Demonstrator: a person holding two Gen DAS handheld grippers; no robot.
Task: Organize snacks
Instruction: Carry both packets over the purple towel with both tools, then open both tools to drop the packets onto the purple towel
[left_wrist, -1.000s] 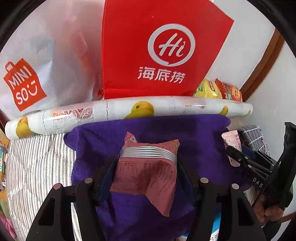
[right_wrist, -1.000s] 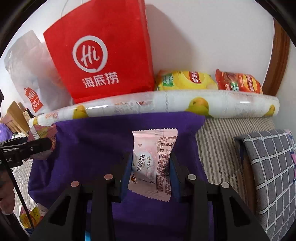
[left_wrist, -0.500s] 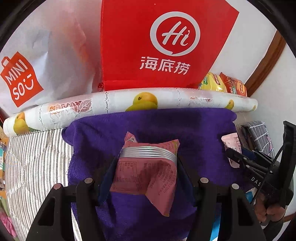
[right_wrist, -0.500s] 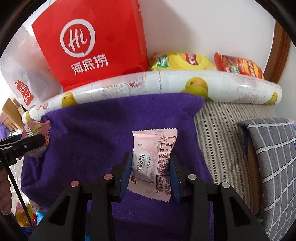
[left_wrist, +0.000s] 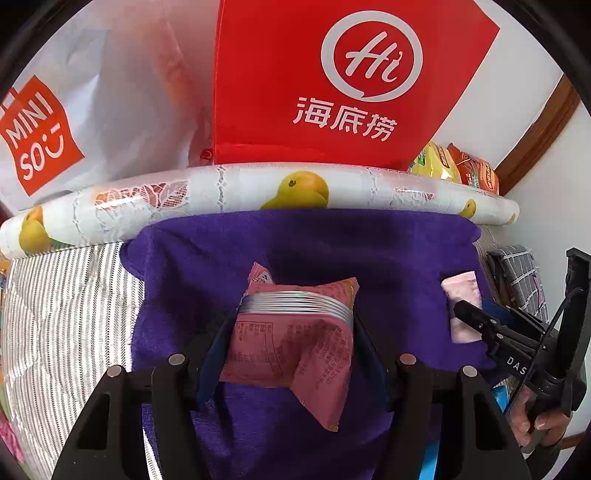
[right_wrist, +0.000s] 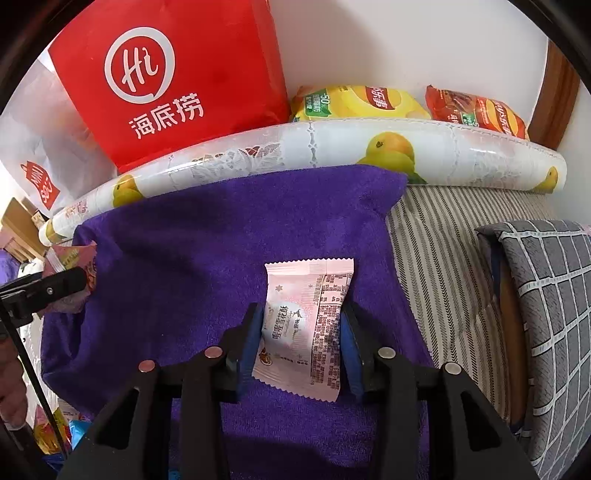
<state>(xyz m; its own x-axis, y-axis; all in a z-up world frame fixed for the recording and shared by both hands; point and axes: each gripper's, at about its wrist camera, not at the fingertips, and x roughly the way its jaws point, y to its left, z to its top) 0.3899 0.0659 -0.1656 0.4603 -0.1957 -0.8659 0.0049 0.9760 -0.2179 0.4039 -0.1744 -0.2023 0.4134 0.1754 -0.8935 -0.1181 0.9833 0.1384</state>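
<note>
Left gripper (left_wrist: 291, 343): clamped on the dark pink snack packet (left_wrist: 295, 339), held over the purple towel (left_wrist: 207, 280). Right gripper (right_wrist: 301, 343): jaws have just been opening, pale pink snack packet (right_wrist: 308, 325) between them, low over the towel. Judged best: full release before lifting, so the packet is not dragged.

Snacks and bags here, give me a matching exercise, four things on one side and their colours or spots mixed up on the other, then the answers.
Things:
1. towel
2. Hi bag
3. pale pink packet
4. yellow chip bag

Descriptions:
A. between the right claw's fingers
B. red, standing at the wall
C. behind the fruit-print roll
D. purple, spread flat

Pairs: 1-D, 2-B, 3-A, 4-C
</note>
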